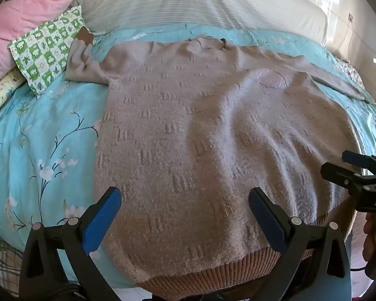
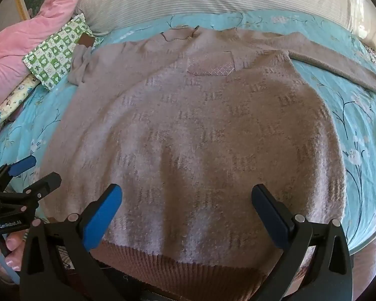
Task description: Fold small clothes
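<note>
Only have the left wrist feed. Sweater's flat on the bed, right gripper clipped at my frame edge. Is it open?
Observer: Yes. The right gripper is wide open over the sweater, nothing between its pads.
Operator: Right sleeve? Mine cuts off near the edge.
Observer: The right sleeve lies stretched out across the blue bedspread, unfolded.
Operator: Hem on that side?
Observer: The ribbed hem sits below the right gripper, hanging at the bed edge, not gripped.
</note>
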Demonstrator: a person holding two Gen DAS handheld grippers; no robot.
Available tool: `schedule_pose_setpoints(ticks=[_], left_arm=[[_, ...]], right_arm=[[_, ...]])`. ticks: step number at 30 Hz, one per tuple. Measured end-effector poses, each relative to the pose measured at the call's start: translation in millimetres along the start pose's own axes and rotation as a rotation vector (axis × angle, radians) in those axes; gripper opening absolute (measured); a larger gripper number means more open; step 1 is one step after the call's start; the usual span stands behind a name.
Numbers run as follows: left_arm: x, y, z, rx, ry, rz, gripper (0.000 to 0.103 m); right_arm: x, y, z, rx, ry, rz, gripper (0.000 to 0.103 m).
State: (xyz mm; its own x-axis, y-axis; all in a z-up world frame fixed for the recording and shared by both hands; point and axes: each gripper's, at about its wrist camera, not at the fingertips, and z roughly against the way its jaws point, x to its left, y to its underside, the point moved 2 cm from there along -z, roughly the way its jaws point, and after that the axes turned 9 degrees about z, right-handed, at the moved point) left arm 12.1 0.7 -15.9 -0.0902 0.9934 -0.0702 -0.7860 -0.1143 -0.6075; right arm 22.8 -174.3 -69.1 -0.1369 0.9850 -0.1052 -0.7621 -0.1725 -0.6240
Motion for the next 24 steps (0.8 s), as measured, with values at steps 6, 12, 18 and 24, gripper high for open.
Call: schedule_pose_setpoints(ticks=[6,12,18,24], left_arm=[[0.0,0.4,-0.3,0.003,0.001,0.002,0.102],[1.1,4.5,-0.6,0.004,0.004,0.005,0.102],[2.8,2.4,-3.2,-0.001,0.001,0.003,0.102],[-0.5,2.5,-2.9,-0.008,-0.009,-0.005,0.102]], right_arm=[[1.3,1.1,-0.1,-0.001,0.001,0.001,0.103],[1.0,1.4,-0.5,-0.002,0.001,0.000,0.103],[0.7,1.4,-0.5,-0.003,0.000,0.002,0.103],[1.1,1.4,-0.3,-0.003,0.000,0.001,0.103]])
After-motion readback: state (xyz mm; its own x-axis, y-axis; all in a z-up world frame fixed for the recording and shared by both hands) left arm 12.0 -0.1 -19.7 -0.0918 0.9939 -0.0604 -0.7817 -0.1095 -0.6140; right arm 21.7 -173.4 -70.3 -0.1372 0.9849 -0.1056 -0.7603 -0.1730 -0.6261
